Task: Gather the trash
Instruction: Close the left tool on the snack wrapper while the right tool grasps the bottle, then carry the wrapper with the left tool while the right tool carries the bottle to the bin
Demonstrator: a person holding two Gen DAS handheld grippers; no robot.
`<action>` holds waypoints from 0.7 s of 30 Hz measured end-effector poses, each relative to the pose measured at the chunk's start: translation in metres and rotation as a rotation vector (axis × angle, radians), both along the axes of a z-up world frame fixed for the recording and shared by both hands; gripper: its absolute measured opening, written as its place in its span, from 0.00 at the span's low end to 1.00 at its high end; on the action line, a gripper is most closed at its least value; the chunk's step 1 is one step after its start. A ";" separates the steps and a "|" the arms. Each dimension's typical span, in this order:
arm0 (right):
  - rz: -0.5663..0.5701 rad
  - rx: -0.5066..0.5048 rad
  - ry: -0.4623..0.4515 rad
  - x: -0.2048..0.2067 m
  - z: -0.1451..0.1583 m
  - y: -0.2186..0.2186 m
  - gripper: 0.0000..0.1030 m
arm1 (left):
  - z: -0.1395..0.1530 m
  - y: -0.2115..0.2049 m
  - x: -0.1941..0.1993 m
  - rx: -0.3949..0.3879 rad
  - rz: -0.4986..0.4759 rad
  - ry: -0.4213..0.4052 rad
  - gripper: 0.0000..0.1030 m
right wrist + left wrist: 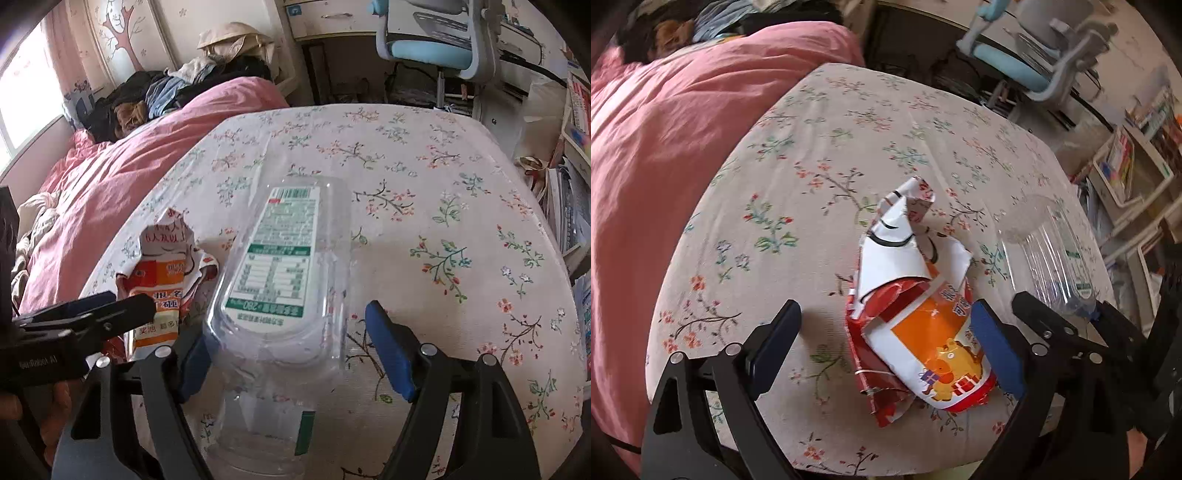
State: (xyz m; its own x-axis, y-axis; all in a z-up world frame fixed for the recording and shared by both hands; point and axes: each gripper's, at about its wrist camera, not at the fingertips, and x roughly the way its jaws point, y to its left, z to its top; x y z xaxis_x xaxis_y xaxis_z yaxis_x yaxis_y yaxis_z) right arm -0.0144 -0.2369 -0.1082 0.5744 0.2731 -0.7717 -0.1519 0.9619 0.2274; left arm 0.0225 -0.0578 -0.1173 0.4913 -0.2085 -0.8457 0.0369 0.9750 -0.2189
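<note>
A torn red, orange and white snack package (916,332) lies crumpled on the flowered sheet (812,155). My left gripper (886,310) is open around it. Its right pad is at the package's edge and its left finger (779,332) stands well clear. Beside the package lies a clear plastic bottle (280,266) with a white and green label, also seen as the clear plastic bottle (1045,251) from the left. My right gripper (286,325) straddles the bottle's near end. The left pad is against it, while the right pad (391,354) stands off with a gap, so this gripper is open.
A pink duvet (683,147) covers the left half of the bed, with a pile of clothes (166,92) at its far end. A blue and grey office chair (432,44) and a desk stand beyond the bed. Shelves of books (1126,166) line the right side.
</note>
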 end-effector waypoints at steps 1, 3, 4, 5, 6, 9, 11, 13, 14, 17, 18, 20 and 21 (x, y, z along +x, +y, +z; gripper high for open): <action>0.006 -0.011 -0.002 0.000 0.000 0.001 0.64 | 0.001 -0.002 0.000 0.002 -0.016 -0.006 0.65; 0.015 -0.010 -0.002 -0.001 0.000 0.001 0.61 | 0.002 -0.010 -0.001 0.026 -0.054 -0.019 0.48; 0.020 -0.011 -0.002 -0.001 0.001 0.002 0.58 | 0.004 -0.011 -0.002 0.025 -0.056 -0.031 0.42; 0.023 -0.009 -0.003 -0.002 0.000 0.002 0.56 | 0.007 -0.012 -0.002 0.016 -0.060 -0.040 0.41; 0.026 -0.004 -0.002 -0.003 0.000 0.001 0.56 | 0.009 -0.011 -0.003 0.010 -0.059 -0.049 0.40; 0.032 0.006 -0.004 -0.006 0.001 0.001 0.56 | 0.017 -0.007 -0.007 0.002 -0.042 -0.080 0.38; 0.033 0.012 -0.008 -0.009 0.001 0.000 0.56 | 0.023 -0.002 -0.010 -0.015 -0.021 -0.103 0.37; 0.033 0.024 -0.011 -0.014 0.002 0.000 0.56 | 0.029 0.004 -0.013 -0.033 -0.003 -0.118 0.37; 0.032 0.028 -0.014 -0.016 0.003 0.000 0.56 | 0.030 0.007 -0.014 -0.041 0.004 -0.121 0.37; 0.029 0.040 -0.017 -0.020 0.005 0.001 0.56 | 0.033 0.014 -0.017 -0.068 0.023 -0.124 0.37; 0.027 0.048 -0.018 -0.022 0.005 0.001 0.56 | 0.033 0.015 -0.018 -0.071 0.024 -0.125 0.37; 0.023 0.057 -0.020 -0.025 0.006 -0.001 0.56 | 0.034 0.016 -0.019 -0.074 0.023 -0.125 0.37; 0.021 0.064 -0.020 -0.027 0.006 -0.002 0.56 | 0.035 0.016 -0.020 -0.076 0.021 -0.128 0.37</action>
State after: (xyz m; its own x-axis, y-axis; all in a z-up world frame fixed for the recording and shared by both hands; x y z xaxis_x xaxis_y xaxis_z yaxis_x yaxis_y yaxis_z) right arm -0.0415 -0.2385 -0.1018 0.5835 0.3336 -0.7404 -0.1766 0.9420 0.2852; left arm 0.0022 -0.0422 -0.0818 0.5989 -0.2577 -0.7582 0.0487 0.9568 -0.2867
